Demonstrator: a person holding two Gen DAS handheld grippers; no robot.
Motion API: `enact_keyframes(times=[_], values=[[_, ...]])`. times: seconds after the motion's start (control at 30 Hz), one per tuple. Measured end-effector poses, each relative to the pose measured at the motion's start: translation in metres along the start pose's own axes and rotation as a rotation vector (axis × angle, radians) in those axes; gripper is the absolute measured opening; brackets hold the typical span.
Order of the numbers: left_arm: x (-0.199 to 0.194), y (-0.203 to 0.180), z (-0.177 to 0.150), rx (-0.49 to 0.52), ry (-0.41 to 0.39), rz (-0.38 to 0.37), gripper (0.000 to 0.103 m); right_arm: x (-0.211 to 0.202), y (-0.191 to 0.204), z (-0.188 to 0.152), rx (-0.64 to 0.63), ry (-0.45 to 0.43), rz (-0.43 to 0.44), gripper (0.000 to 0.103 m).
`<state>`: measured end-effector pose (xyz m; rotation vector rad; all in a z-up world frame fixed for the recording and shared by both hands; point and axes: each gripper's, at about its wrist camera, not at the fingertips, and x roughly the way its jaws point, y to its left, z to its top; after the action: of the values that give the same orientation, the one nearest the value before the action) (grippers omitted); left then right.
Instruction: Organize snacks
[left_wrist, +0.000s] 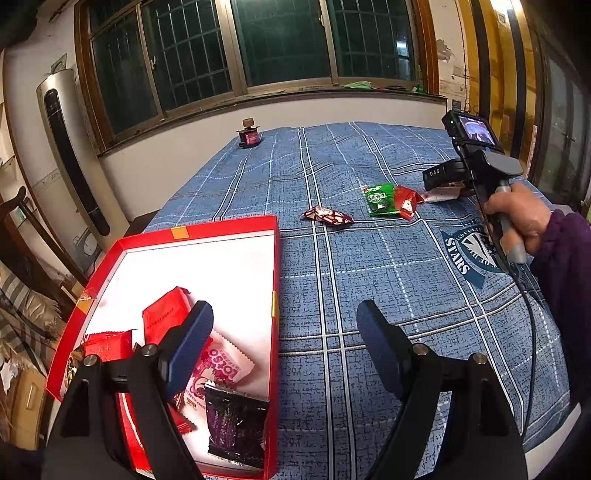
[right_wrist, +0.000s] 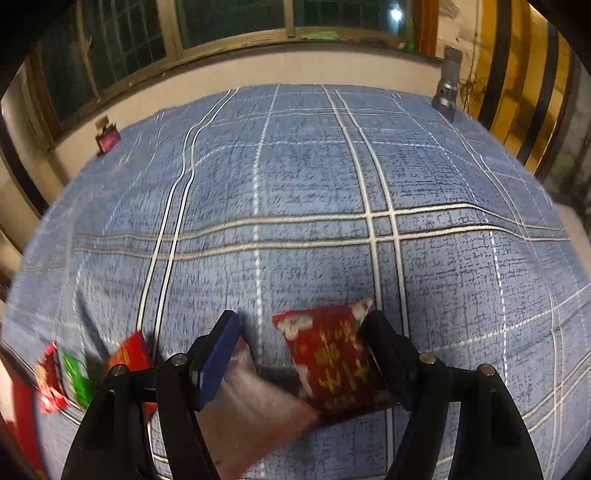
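Note:
A red box with a white inside stands at the left and holds several snack packets. My left gripper is open and empty; one finger hangs over the box, the other over the blue cloth. On the cloth lie a red-and-white packet, a green packet and a red packet. My right gripper points down, open, astride a red packet with gold characters. That packet lies against the right-hand finger and clear of the other. A pale pink packet lies partly under it.
A blue checked cloth covers the table. A small dark red jar stands at the far left corner, a grey object at the far right. A hand holds the right gripper, its cable trailing over the cloth.

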<state>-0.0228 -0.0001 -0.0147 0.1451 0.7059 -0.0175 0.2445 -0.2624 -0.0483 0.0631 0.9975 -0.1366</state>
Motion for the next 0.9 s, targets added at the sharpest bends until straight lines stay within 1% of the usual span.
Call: enact_keyframes(times=[0.17,0.3,0.33,0.37,0.4,0.43,0.47,0.5,0.53,0.57,0.6,0.63,0.67,0.7,0.73,0.77,0.83,0.9], values=[[-0.001,-0.004,-0.002,-0.008,0.012,-0.022,0.080,-0.017,0.009,-0.023,-0.046,0.024,0.032,0.069],[-0.002,-0.014,-0.005,0.006,0.019,-0.053,0.080,-0.041,0.013,-0.056,-0.083,0.037,0.121,0.069],[-0.001,-0.017,-0.006,0.012,0.023,-0.061,0.080,-0.049,0.012,-0.065,-0.091,0.045,0.165,0.069],[-0.001,-0.021,-0.006,0.022,0.028,-0.069,0.080,-0.059,0.012,-0.076,-0.106,0.065,0.237,0.069],[-0.001,-0.025,-0.006,0.030,0.033,-0.075,0.080,-0.067,0.010,-0.085,-0.111,0.094,0.329,0.069],[0.000,-0.028,-0.006,0.038,0.036,-0.081,0.080,-0.076,0.006,-0.092,-0.093,0.129,0.454,0.068],[0.001,-0.033,-0.005,0.048,0.036,-0.088,0.080,-0.083,-0.001,-0.096,-0.062,0.141,0.543,0.066],[0.002,-0.036,-0.004,0.055,0.037,-0.093,0.080,-0.093,-0.012,-0.098,-0.032,0.125,0.603,0.066],[0.003,-0.042,-0.001,0.063,0.037,-0.098,0.080,-0.100,-0.022,-0.097,-0.018,0.091,0.608,0.069],[0.004,-0.045,0.001,0.067,0.036,-0.104,0.080,-0.105,-0.031,-0.094,-0.015,0.053,0.585,0.069],[0.006,-0.050,0.005,0.072,0.039,-0.116,0.080,-0.108,-0.037,-0.092,-0.022,0.023,0.549,0.069],[0.008,-0.054,0.007,0.074,0.042,-0.124,0.080,-0.108,-0.044,-0.088,-0.038,-0.007,0.485,0.070],[0.011,-0.061,0.012,0.079,0.044,-0.135,0.080,-0.106,-0.047,-0.086,-0.039,-0.008,0.461,0.071],[0.013,-0.066,0.015,0.086,0.043,-0.139,0.080,-0.102,-0.050,-0.084,-0.026,0.003,0.470,0.071],[0.015,-0.070,0.018,0.094,0.041,-0.140,0.080,-0.095,-0.053,-0.079,0.012,0.025,0.507,0.071],[0.019,-0.078,0.022,0.111,0.042,-0.145,0.080,-0.090,-0.054,-0.076,0.040,0.046,0.519,0.071],[0.024,-0.089,0.029,0.125,0.054,-0.155,0.080,-0.074,-0.051,-0.067,0.099,0.127,0.526,0.071],[0.028,-0.096,0.037,0.125,0.058,-0.185,0.080,-0.067,-0.050,-0.064,0.133,0.154,0.562,0.071]])
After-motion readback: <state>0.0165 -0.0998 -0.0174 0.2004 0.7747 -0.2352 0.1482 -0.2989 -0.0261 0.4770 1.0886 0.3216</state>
